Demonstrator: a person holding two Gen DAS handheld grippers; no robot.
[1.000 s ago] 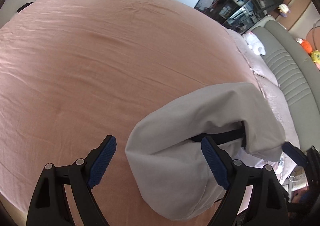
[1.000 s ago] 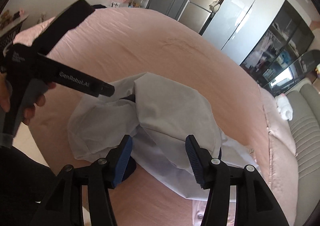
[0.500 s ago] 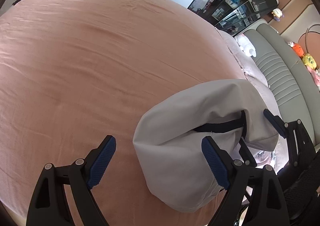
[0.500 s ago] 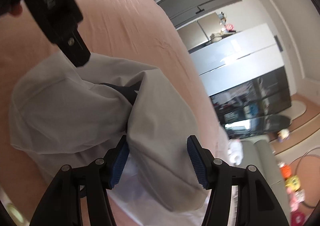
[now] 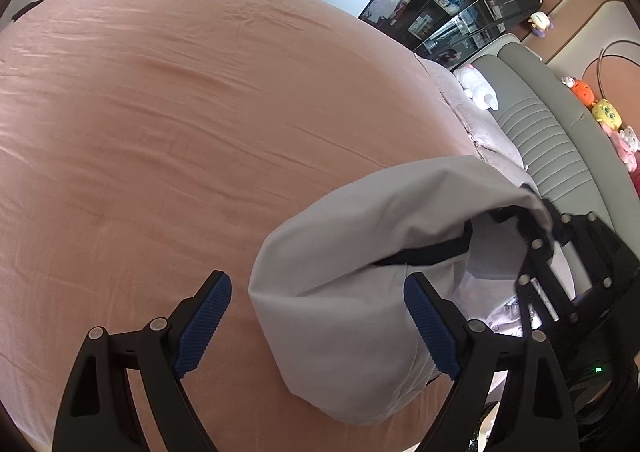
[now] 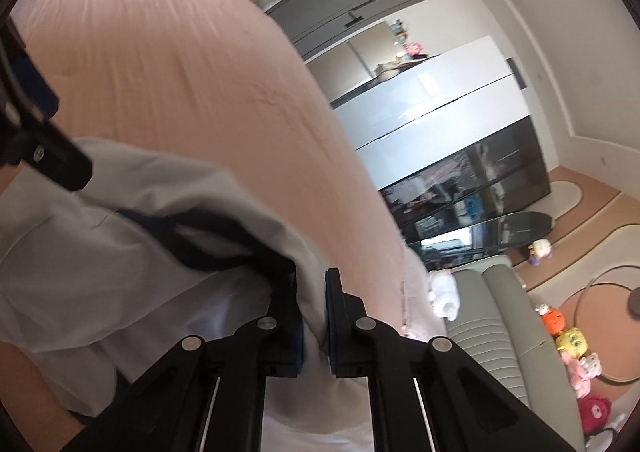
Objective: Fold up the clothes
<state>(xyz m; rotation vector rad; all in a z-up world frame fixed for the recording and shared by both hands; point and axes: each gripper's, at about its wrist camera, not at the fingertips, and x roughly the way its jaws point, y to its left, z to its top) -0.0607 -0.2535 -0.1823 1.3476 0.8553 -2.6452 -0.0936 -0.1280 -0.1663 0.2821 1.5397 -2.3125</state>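
Observation:
A pale grey-white garment with dark navy trim lies bunched on the pink bed sheet. My left gripper is open, its right finger against the garment's near fold and its left finger over bare sheet. My right gripper is shut on an edge of the garment. It shows in the left wrist view at the garment's right side. The left gripper's body shows at the left of the right wrist view.
A grey padded headboard and pale pillows lie at the right. Plush toys sit beyond it. Wardrobes and a dark glass cabinet line the far wall. The bed's near edge runs just under the garment.
My right gripper has closed its fingers on the garment's edge; it was open half a second ago. The left gripper stays open in about the same place.

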